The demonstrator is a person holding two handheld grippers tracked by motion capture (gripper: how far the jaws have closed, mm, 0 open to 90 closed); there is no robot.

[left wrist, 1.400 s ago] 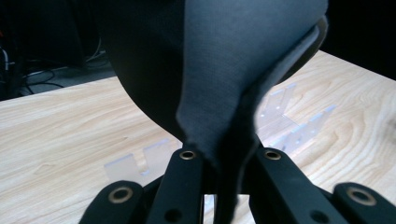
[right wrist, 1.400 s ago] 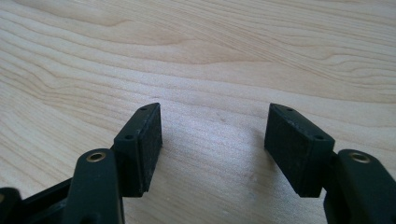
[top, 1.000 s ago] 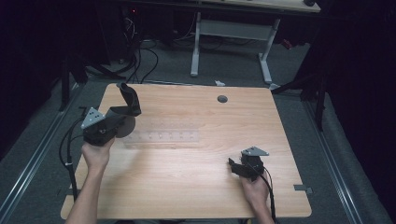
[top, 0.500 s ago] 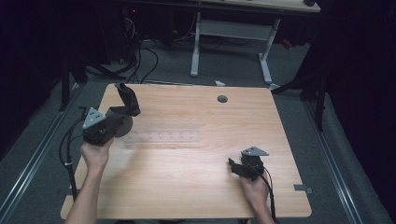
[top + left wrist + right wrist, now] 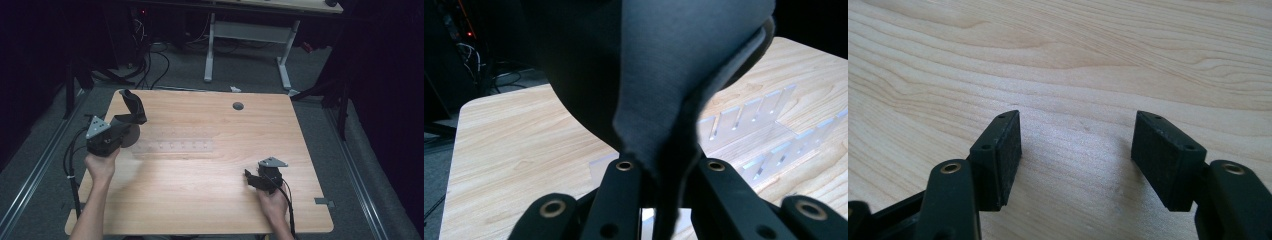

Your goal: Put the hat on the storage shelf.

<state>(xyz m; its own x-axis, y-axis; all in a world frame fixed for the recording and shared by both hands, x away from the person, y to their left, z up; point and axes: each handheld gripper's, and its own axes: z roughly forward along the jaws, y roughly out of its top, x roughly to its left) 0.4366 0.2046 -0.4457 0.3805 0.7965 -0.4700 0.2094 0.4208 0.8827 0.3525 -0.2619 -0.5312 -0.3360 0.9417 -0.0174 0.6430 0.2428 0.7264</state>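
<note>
At far left my left gripper (image 5: 112, 131) jaws pinch a dark sock (image 5: 131, 105) beside the clear rack (image 5: 172, 147); right gripper (image 5: 261, 179) jaws gape, empty.

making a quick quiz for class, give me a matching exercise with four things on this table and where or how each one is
Things:
1. left claw
2. right claw
3. clear slotted rack
4. round hole in the table

States or places:
A. lies flat on the wood at mid table
B. open, nothing between the pads
C. near the far edge, right of centre
D. shut on a dark fabric piece

Pairs: 1-D, 2-B, 3-A, 4-C
</note>
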